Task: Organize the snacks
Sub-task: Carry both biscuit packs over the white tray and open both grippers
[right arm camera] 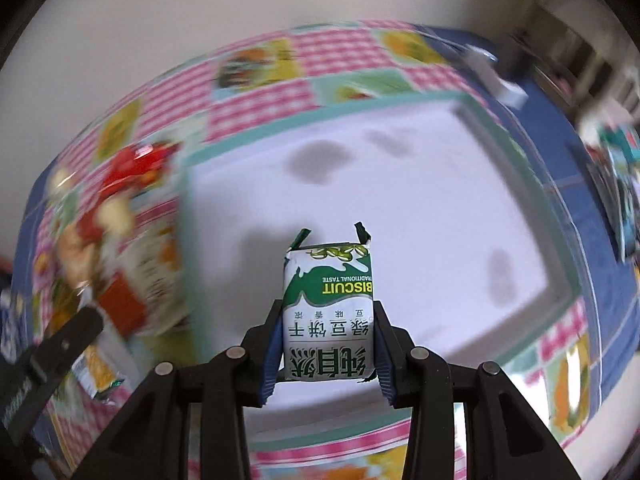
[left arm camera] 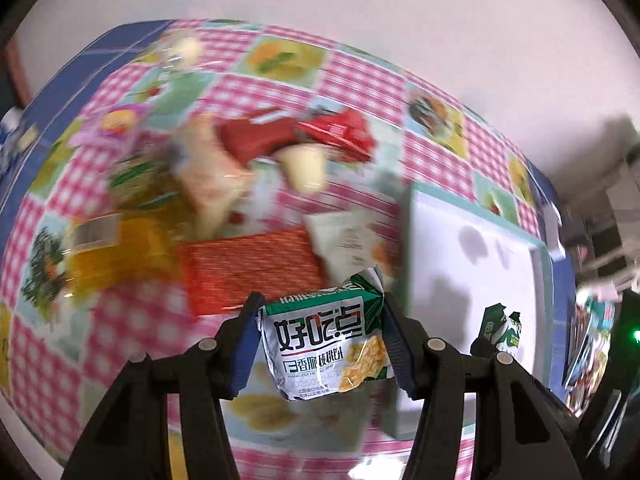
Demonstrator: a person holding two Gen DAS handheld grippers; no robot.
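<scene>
Left gripper (left arm camera: 320, 344) pinches a crinkly foil cracker packet (left arm camera: 326, 344) — right gripper (right arm camera: 326, 344) clamps a blocky biscuit pack (right arm camera: 329, 312).

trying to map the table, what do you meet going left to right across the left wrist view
yellow packet → red packet → green walnut biscuit pack in the left tool → white tray → the right tool's green biscuit pack

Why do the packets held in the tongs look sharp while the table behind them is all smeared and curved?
Left wrist view: the green packet in the left tongs is crisp, the snack pile streaked. Right wrist view: the biscuit packet in the right tongs is sharp, the white tray soft with grey shadows. Both lenses bulge the tablecloth.
</scene>
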